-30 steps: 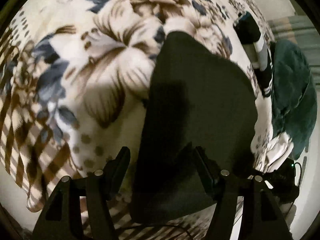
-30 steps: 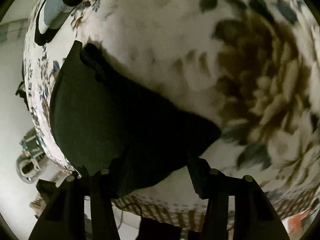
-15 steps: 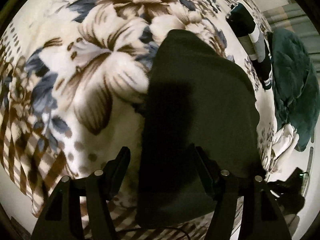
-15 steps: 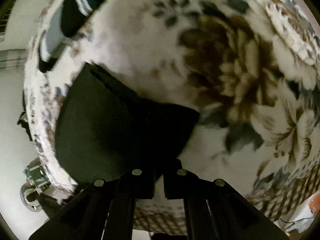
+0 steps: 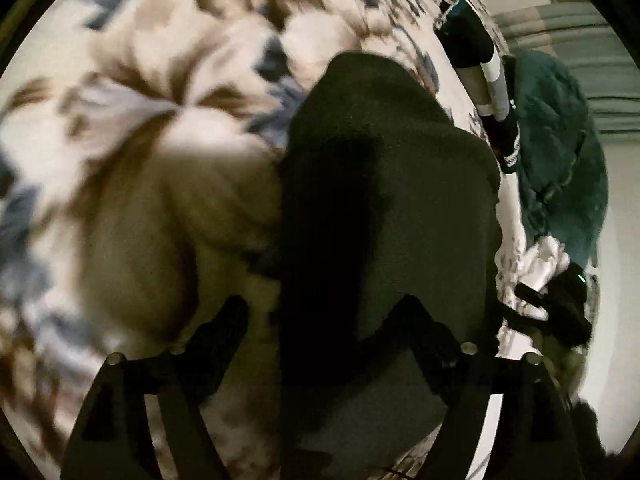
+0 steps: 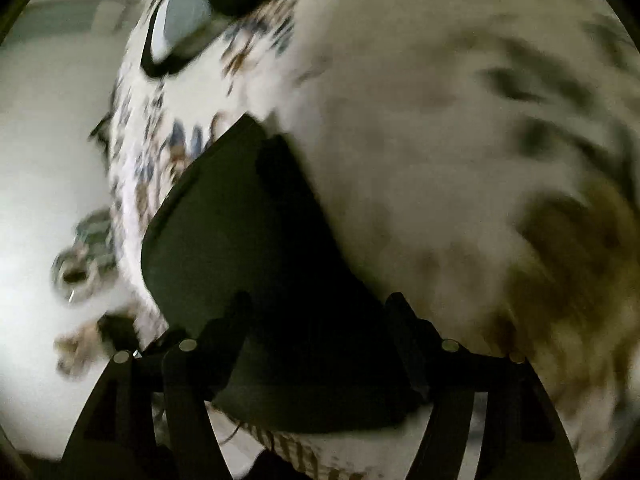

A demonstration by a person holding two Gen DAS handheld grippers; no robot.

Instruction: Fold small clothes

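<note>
A dark, folded small garment (image 5: 392,208) lies flat on the floral blanket (image 5: 160,128). In the left wrist view my left gripper (image 5: 316,316) hovers low over the garment's near left edge. Its jaws are opening, the edge lies below the gap, and the pads press on nothing. The right wrist view shows the same garment (image 6: 248,248) near the bed's left edge. My right gripper (image 6: 318,304) is over its near end with jaws opening. Cloth shows between the fingers, but they do not pinch it. Both views are blurred.
A black, white and grey striped garment (image 5: 492,76) lies beyond the dark one, also seen in the right wrist view (image 6: 180,20). A dark teal fleece (image 5: 560,152), a white cloth (image 5: 540,264) and a black device (image 5: 568,300) sit at the bed's right edge. A metal object (image 6: 80,268) lies on the floor.
The right gripper closed half a second ago and now stands apart again, its view swung sideways. The left jaws have spread wider and the left camera has dropped closer to the garment.
</note>
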